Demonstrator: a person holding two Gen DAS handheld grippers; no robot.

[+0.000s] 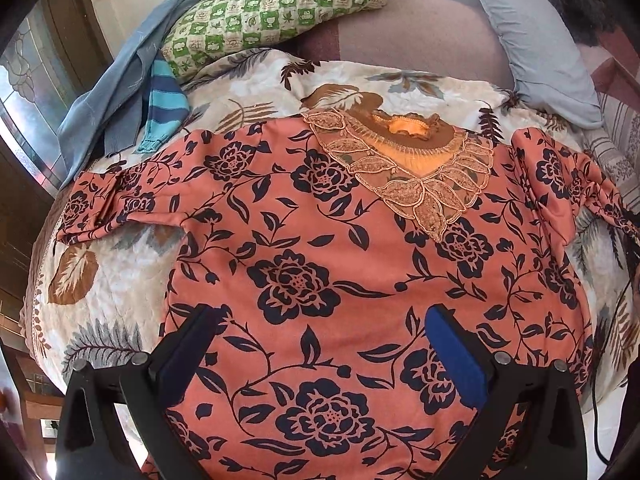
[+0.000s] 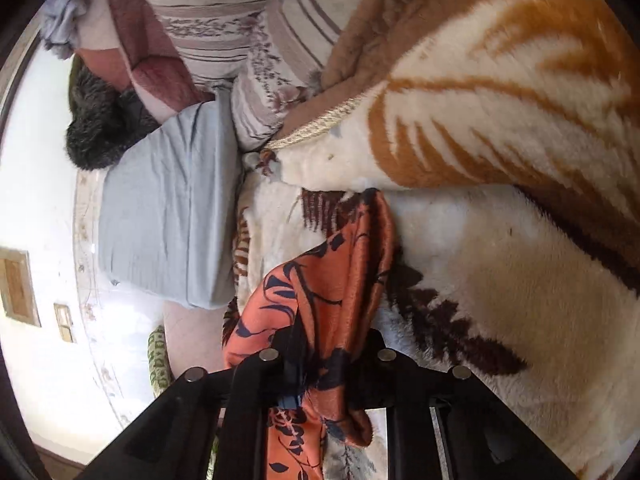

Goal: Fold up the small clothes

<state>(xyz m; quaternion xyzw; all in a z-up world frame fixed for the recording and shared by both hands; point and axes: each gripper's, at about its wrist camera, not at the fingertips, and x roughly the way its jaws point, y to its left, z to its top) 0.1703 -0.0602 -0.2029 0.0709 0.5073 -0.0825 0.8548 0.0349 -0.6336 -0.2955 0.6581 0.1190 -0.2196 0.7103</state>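
Note:
An orange blouse (image 1: 320, 248) with dark blue flowers and a lace collar (image 1: 412, 168) lies spread flat, front up, on a leaf-print blanket (image 1: 100, 280). Both short sleeves stick out sideways. My left gripper (image 1: 320, 344) is open and empty, hovering over the blouse's lower middle, its blue pads (image 1: 456, 356) wide apart. My right gripper (image 2: 326, 364) is shut on a bunched piece of the blouse (image 2: 320, 280), apparently its right sleeve, just above the blanket (image 2: 500, 280).
A blue garment (image 1: 112, 100) and a striped blue one (image 1: 166, 100) lie at the back left beside a green checked pillow (image 1: 272, 8). A grey-blue pillow (image 1: 532, 36) lies at the back right; it also shows in the right wrist view (image 2: 168, 208). A dark furry item (image 2: 100, 128) lies behind.

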